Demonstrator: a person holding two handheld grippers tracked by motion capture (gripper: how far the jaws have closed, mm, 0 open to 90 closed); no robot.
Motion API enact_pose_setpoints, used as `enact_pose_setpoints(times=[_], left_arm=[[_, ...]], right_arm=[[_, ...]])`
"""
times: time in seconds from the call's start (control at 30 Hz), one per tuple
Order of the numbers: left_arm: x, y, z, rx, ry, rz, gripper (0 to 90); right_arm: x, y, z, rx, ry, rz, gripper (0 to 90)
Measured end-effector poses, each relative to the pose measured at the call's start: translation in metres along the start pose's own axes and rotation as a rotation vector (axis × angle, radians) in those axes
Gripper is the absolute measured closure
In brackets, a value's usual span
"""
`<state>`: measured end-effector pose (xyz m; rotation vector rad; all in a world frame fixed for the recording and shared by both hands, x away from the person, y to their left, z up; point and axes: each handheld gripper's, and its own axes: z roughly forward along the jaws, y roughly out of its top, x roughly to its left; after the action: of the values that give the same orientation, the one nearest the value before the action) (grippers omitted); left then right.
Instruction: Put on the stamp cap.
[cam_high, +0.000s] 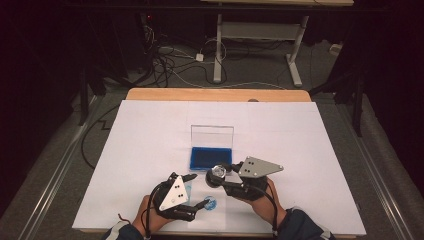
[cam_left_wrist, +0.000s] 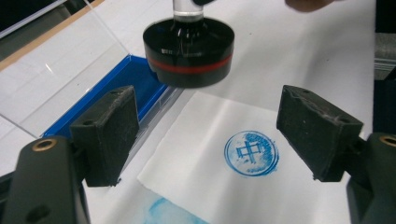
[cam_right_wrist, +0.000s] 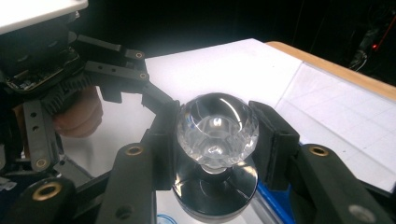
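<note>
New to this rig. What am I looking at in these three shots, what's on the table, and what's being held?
No robot arm here: a person holds a two-jaw claw in each hand. The high view looks down on the table, which is covered in white. The other two pictures come from cameras riding on each claw, looking along its black jaws.

On the table sits a blue ink pad with its clear lid standing open, and nearer the person a small sheet of paper bearing a round blue stamp print.

The right claw is shut on the clear knob of a black stamp, holding it above the paper beside the ink pad. The left claw is open, its jaws either side of the print, gripping nothing.
</note>
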<state>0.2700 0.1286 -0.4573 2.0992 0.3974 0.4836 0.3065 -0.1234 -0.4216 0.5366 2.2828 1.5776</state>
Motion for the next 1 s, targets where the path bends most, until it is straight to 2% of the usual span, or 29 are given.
enact_pose_setpoints(times=[0.6,1.0], left_arm=[[0.013,-0.016,-0.018,0.03,0.043,-0.04,19.9],[0.022,-0.026,-0.032,0.047,0.095,-0.063,19.5]], right_arm=[[-0.014,0.001,-0.012,0.013,-0.047,-0.009,57.1],[-0.02,0.004,-0.021,0.02,-0.056,-0.014,57.1]])
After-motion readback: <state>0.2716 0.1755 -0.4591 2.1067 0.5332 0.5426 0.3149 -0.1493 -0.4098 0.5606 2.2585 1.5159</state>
